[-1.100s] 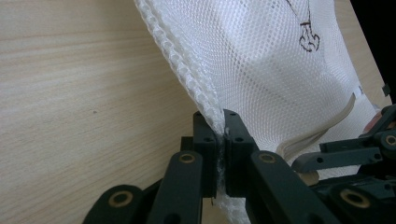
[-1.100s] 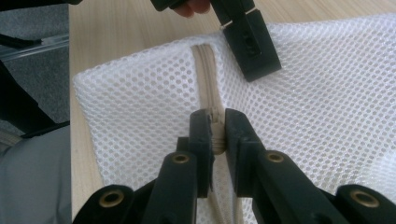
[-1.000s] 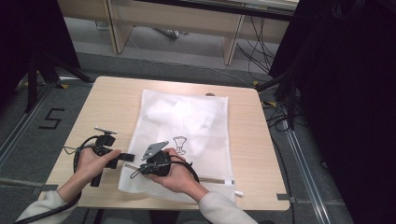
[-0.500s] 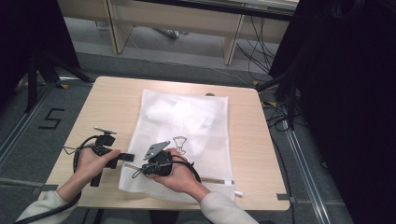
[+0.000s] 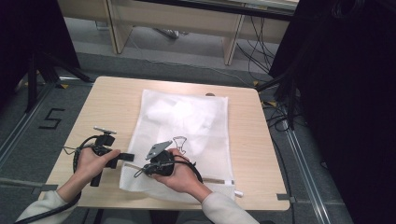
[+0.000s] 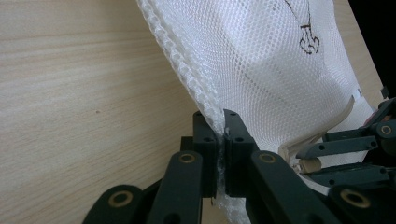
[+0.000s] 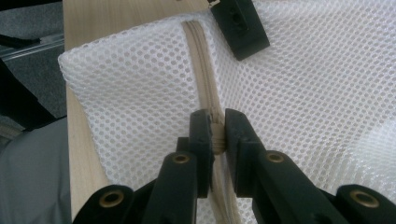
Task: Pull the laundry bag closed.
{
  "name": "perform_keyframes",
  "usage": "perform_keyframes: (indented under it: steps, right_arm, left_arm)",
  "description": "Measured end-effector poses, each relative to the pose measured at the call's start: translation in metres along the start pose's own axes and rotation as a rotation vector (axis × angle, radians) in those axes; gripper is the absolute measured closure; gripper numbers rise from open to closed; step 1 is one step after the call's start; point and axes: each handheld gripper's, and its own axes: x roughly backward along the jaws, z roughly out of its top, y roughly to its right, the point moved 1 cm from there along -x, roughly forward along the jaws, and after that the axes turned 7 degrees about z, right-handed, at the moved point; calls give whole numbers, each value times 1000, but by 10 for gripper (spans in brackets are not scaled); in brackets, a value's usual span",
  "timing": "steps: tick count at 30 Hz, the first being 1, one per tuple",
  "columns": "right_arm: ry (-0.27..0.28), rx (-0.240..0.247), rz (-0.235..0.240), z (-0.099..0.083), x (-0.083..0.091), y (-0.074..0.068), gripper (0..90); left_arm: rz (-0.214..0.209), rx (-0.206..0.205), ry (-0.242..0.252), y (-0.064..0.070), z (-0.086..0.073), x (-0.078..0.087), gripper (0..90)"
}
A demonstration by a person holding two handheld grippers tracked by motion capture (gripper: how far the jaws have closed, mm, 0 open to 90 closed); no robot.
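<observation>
A white mesh bag lies flat on the wooden table, with a beige zipper running along its near edge. My left gripper is shut on the bag's left edge near the near-left corner. In the right gripper view, my right gripper is shut on the zipper, a short way from that corner. In the high view the right gripper sits just right of the left one. One left-gripper jaw tip shows beyond the zipper.
A small black hanger drawing marks the bag's middle. A white tab sticks out at the bag's near-right corner. The table's near edge runs just below both hands. Dark stands and cables surround the table on the floor.
</observation>
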Motion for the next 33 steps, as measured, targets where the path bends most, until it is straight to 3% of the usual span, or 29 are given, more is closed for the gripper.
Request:
perform_keyframes:
  steps: [8, 12, 21, 23, 33]
  right_arm:
    - [-2, -23, -3, -3, 2, 0, 826]
    - [-7, 2, 3, -3, 3, 2, 826]
    - [-16, -36, -2, -9, 8, 1, 826]
    - [-13, -9, -1, -9, 9, 3, 826]
    - [-23, -10, -1, -11, 11, 4, 826]
  left_arm:
    - [-6, 2, 2, 0, 0, -1, 852]
    - [-1, 1, 1, 0, 0, 0, 853]
    - [0, -1, 0, 0, 0, 0, 852]
    - [-1, 1, 1, 0, 0, 0, 852]
    - [-1, 1, 1, 0, 0, 0, 852]
